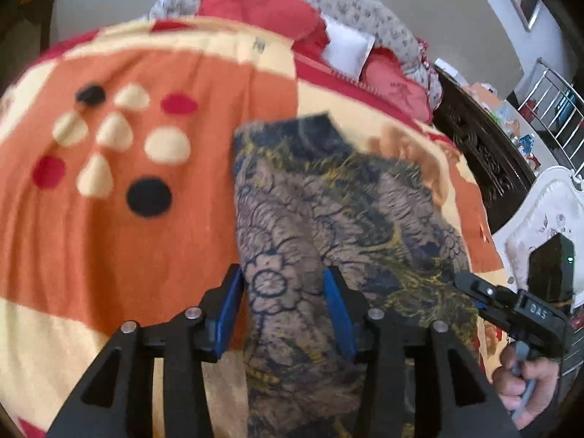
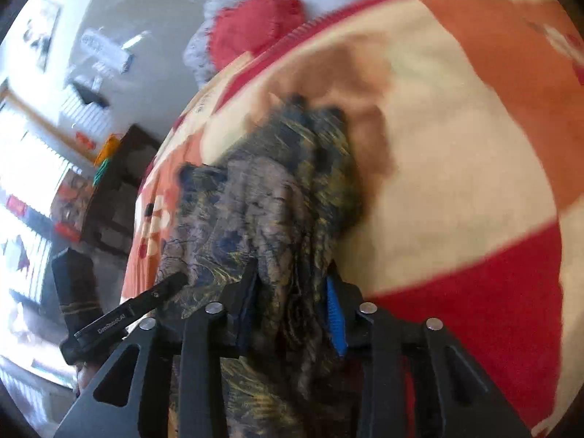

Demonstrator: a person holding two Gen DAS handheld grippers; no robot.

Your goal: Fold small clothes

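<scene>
Garment (image 1: 328,219) hangs off both your grippers over the orange blanket (image 1: 109,219). Your left gripper (image 1: 284,310) and right gripper (image 2: 292,306) each pinch a bunched edge between partly closed blue pads, probably so you can lay it flat before folding.

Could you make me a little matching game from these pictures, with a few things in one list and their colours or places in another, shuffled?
Things:
1. patterned garment
2. blanket
3. left tongs
4. pillow

Descriptions:
A. white, lying at the far end of the bed
B. orange, cream and red, spread under everything
C. black with blue pads, garment between them
D. grey-brown with dark blue and yellow print

Pairs: 1-D, 2-B, 3-C, 4-A.

The right tongs also grip the garment.
</scene>
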